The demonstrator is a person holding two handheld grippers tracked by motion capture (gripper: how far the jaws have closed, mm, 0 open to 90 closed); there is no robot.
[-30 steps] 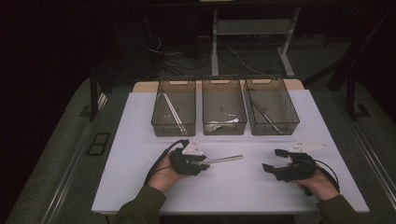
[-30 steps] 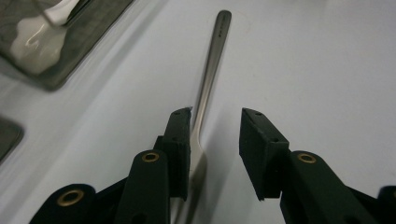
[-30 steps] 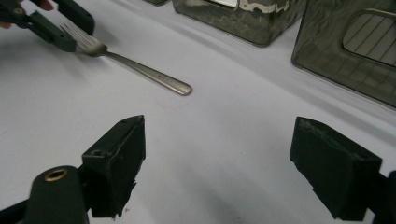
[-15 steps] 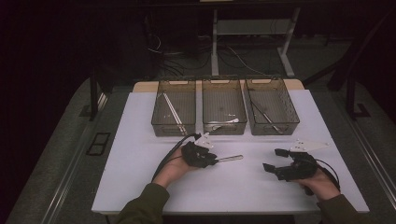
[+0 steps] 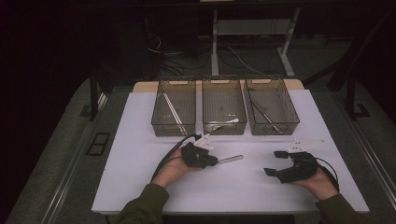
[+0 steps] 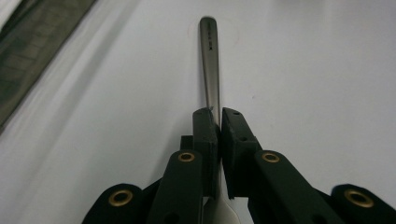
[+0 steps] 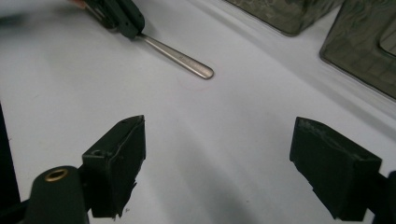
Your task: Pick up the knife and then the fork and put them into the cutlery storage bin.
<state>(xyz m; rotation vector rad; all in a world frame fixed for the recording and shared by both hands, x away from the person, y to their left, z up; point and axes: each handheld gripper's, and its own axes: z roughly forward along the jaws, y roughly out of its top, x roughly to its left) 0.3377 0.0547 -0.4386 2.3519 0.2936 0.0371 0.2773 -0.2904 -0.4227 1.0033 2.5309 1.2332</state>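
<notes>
Jaws of the left tool [image 6: 218, 122] clamp a metal utensil [image 6: 209, 60], hiding its head; right tool [image 7: 219, 163] gapes apart

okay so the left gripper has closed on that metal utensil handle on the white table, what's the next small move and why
Probably lift it a little. The left gripper has just been closing and its black jaws now pinch the slim silver metal utensil handle, which lies flat on the white table. The right gripper is open and apart from it.
</notes>
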